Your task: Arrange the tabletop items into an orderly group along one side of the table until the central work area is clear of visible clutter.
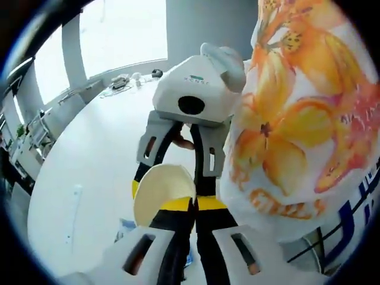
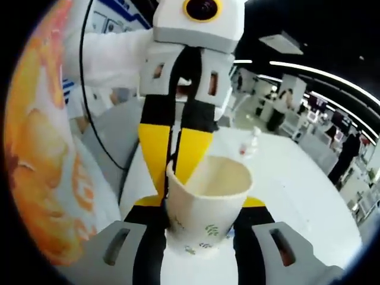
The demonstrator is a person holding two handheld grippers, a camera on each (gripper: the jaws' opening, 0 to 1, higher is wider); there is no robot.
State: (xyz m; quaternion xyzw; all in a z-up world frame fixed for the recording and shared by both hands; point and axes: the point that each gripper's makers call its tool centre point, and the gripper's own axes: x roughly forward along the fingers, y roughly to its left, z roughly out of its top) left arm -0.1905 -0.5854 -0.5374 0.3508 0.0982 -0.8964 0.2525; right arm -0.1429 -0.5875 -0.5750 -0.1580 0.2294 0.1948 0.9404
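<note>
1. One paper cup (image 2: 208,205) is in play, white with small green and dark printed marks near its base; take it as the landmark. In the right gripper view it stands upright and open-mouthed between the right hand-held gripper (image 2: 202,237), whose two grey jaws with yellow-and-black tips press against its left and right sides, so this hand-held gripper is clenched on the cup.
2. The left hand-held gripper (image 2: 175,163) comes down from above the cup in the same view: one yellow tip sits outside the rim on the cup's left, the other dips just inside the rim. Whether it pinches the wall or merely brackets it cannot be told.
3. In the left gripper view the same cup (image 1: 163,193) tilts with its pale interior facing the camera, rim between the left hand-held gripper (image 1: 193,205) and its yellow tips; the right hand-held gripper (image 1: 181,148) reaches in from beyond the cup.
4. One white table (image 2: 297,178) lies below and behind the cup, the cup held above it.
5. One large bag (image 1: 303,119) printed with orange lilies and blue lettering stands just right of the cup in the left gripper view; the bag (image 2: 41,160) fills the left edge in the right gripper view.
6. A small clear bottle (image 2: 252,142) stands on the table well beyond the cup.
</note>
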